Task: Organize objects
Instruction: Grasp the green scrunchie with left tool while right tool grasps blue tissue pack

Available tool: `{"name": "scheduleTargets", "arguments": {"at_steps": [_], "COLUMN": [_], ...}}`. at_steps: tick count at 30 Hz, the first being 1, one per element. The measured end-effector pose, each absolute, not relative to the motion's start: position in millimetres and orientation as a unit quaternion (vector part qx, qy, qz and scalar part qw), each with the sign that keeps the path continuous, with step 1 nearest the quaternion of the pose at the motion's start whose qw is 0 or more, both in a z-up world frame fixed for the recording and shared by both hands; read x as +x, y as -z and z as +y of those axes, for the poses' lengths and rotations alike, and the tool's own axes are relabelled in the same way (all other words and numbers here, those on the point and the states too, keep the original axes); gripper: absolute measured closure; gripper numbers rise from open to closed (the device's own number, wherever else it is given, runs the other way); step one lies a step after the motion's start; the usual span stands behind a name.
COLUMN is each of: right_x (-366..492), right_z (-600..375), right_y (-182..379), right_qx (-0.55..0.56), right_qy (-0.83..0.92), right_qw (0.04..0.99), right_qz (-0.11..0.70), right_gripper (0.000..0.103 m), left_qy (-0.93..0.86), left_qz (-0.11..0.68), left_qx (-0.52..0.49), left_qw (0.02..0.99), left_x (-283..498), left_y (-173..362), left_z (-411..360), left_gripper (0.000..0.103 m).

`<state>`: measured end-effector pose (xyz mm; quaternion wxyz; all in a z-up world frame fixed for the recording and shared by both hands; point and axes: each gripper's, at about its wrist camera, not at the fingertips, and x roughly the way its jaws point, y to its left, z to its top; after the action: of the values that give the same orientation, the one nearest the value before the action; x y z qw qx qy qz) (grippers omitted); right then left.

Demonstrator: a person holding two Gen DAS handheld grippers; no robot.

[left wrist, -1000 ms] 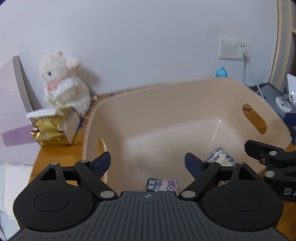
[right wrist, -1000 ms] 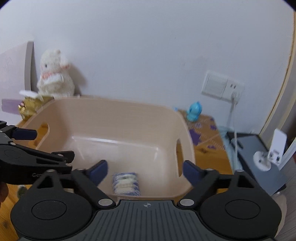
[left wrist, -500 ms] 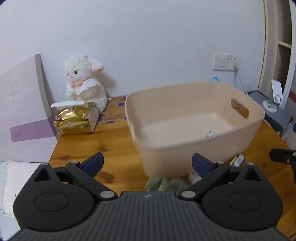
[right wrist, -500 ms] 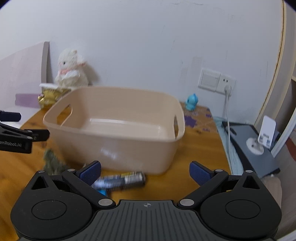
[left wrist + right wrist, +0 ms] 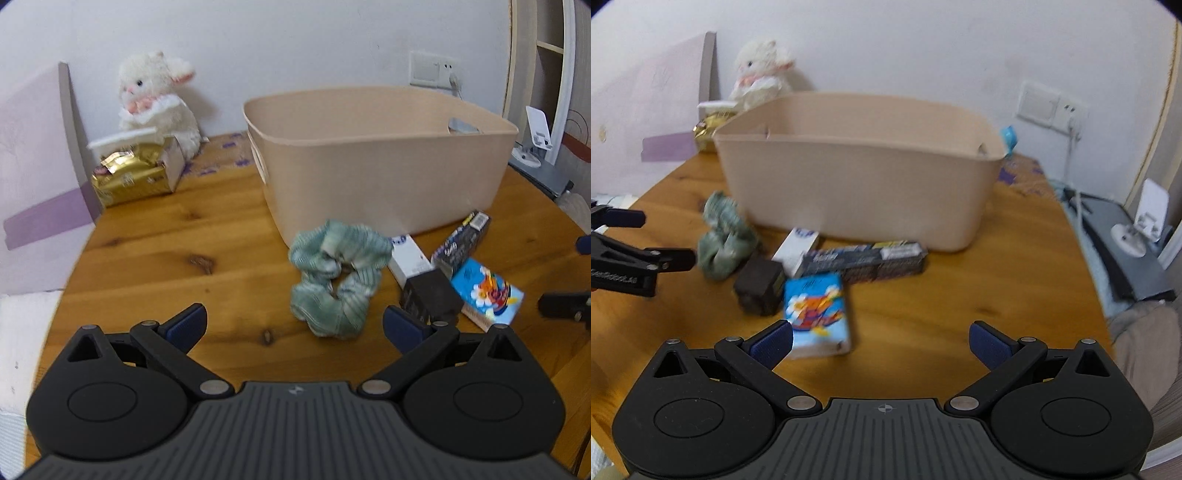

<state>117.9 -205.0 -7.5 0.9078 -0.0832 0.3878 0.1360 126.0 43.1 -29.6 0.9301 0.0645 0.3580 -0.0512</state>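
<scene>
A beige plastic bin (image 5: 384, 162) stands on the wooden table (image 5: 177, 258); it also shows in the right wrist view (image 5: 857, 177). In front of it lie a green scrunchie (image 5: 334, 275) (image 5: 722, 236), a white box (image 5: 408, 258) (image 5: 796, 251), a black cube (image 5: 430, 295) (image 5: 759, 284), a long dark box (image 5: 463, 240) (image 5: 864, 260) and a blue cartoon packet (image 5: 485, 290) (image 5: 818, 314). My left gripper (image 5: 293, 326) is open and empty, just short of the scrunchie. My right gripper (image 5: 881, 339) is open and empty, its left finger by the blue packet.
A white plush lamb (image 5: 155, 99) and a gold tissue box (image 5: 136, 173) sit at the back left by a pink board (image 5: 33, 155). A wall socket (image 5: 432, 70), a blue figurine (image 5: 1008, 136) and a grey side unit (image 5: 1123, 243) lie to the right.
Both grippers have pulled back and down from over the bin's inside to the table in front of it. The loose objects in front of the bin have come into view.
</scene>
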Motion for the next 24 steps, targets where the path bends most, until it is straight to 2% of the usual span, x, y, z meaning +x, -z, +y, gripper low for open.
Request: {"name": "scheduleTargets", "arguments": {"at_steps": [17, 21, 23, 24], "right_x": [137.5, 138.8, 140.0, 139.7], "right_z": [-179.7, -176.9, -176.3, -175.7], "right_y": [50.1, 50.6, 49.4, 48.1], "right_qx": [-0.079, -0.084, -0.083, -0.084], "right_qy": [-0.134, -0.139, -0.144, -0.147], "right_qw": [0.9, 0.902, 0.902, 0.902], "right_qz": [0.408, 0.401, 0.399, 0.397], "right_gripper": [0.002, 0.013, 0.025, 0.03], "left_qy": [0.068, 0.075, 0.083, 0.088], "left_qz": [0.368, 0.365, 0.364, 0.365], "left_qx": [0.036, 0.05, 0.043, 0.04], "left_qw": [0.927, 0.927, 0.927, 0.926], "left_x": [168.5, 173.9, 174.4, 175.0], "left_y": [64.3, 67.1, 66.3, 65.6], "left_z": [37.9, 33.0, 32.1, 32.1], "left_gripper": [0.004, 0.019, 0.03, 0.039]}}
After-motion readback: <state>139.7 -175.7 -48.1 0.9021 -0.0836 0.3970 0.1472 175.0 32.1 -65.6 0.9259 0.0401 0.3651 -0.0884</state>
